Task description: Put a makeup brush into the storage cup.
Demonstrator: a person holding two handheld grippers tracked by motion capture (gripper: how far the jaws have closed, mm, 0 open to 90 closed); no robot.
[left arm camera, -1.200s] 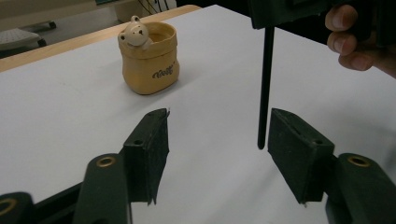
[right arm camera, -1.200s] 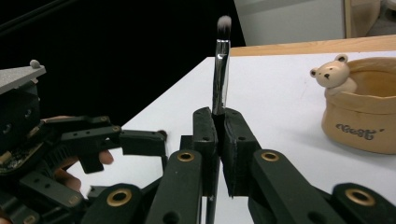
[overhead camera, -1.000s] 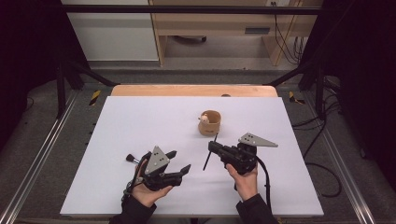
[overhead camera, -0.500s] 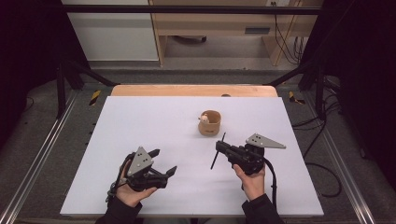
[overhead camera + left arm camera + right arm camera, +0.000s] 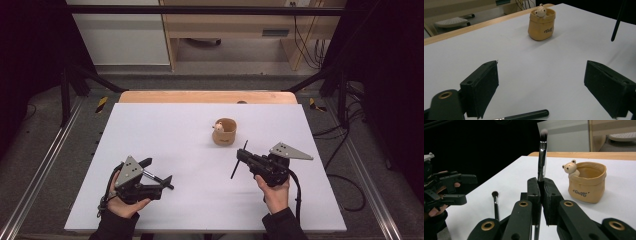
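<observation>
Between the pressed right tongs (image 5: 541, 195), an upright makeup brush (image 5: 542, 157); beneath the spread left tongs (image 5: 159, 172), another brush (image 5: 529, 115).

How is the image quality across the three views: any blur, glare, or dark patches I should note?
High view: even light on the white table, surroundings fall to black at both sides. Left gripper view: the cup is sharp, soft shadow under it, near pads slightly soft. Right gripper view: the brush tip is a bit blurred, a glint runs down its metal collar, background left is dark.
</observation>
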